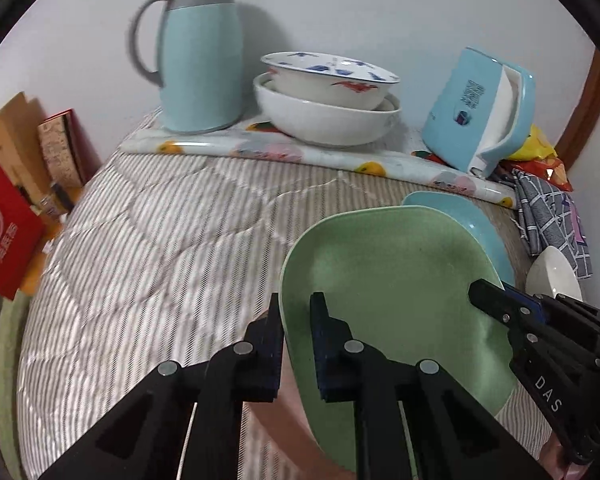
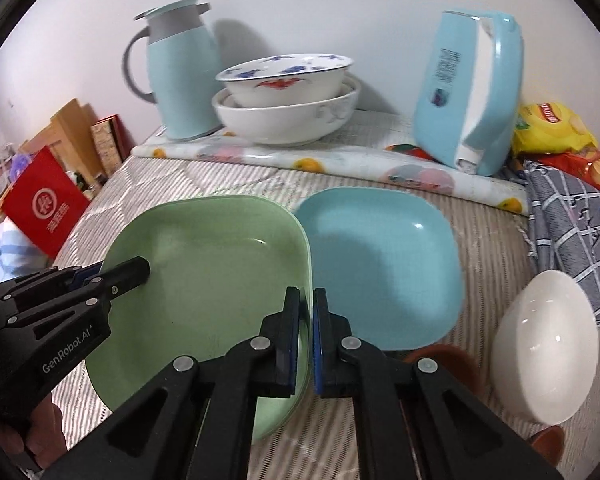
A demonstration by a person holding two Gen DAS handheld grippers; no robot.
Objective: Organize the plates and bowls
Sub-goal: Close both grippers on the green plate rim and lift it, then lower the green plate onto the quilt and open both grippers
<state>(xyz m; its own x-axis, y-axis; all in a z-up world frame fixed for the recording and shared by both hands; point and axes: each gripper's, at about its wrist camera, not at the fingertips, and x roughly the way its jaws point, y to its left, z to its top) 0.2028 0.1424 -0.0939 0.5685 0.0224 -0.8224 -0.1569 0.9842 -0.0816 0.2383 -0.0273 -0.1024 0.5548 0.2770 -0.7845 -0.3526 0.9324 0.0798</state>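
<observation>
Grip: left hand-held gripper [image 1: 298, 344] and right hand-held gripper [image 2: 306, 334] each clamped on opposite rims of square green ceramic plate [image 2: 204, 272], raised over striped quilted bed [image 1: 160, 240] | step: keep it level, lower squarely into square blue ceramic plate [image 2: 380, 264] just beside | writing: "GenRobot.AI", "DAS" on gripper bodies
</observation>
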